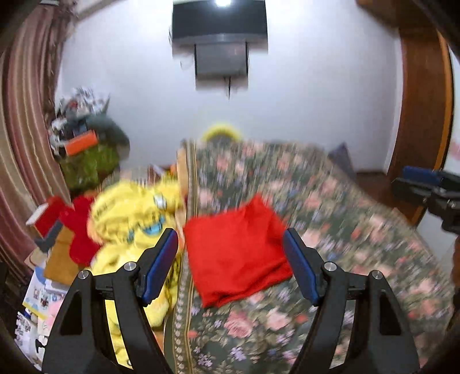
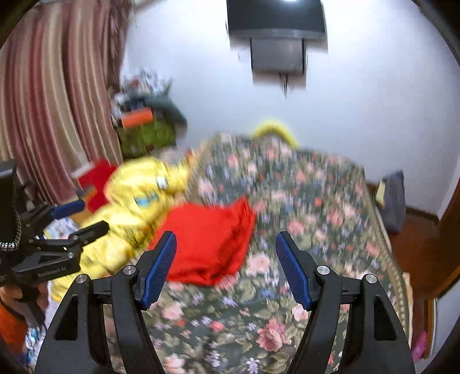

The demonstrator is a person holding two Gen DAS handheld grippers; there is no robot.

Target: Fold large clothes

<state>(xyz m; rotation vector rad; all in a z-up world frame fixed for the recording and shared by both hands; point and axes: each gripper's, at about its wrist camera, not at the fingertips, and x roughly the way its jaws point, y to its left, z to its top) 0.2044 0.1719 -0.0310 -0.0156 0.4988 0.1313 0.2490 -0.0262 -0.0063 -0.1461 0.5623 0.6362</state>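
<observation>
A folded red garment [image 1: 235,253] lies on the floral bedspread [image 1: 330,218] near the bed's left edge; it also shows in the right wrist view [image 2: 210,241]. My left gripper [image 1: 231,259] is open and empty, held above the red garment. My right gripper [image 2: 225,263] is open and empty, above the bed just right of the red garment. The right gripper also shows at the right edge of the left wrist view [image 1: 425,187], and the left gripper at the left edge of the right wrist view [image 2: 77,218]. Both views are motion-blurred.
A yellow plush toy [image 1: 135,230] lies beside the bed's left edge, with red items [image 1: 72,224] and boxes behind it. A striped curtain [image 1: 23,120] hangs at left. A television [image 1: 220,23] hangs on the far wall. A wooden door frame [image 1: 422,100] stands at right.
</observation>
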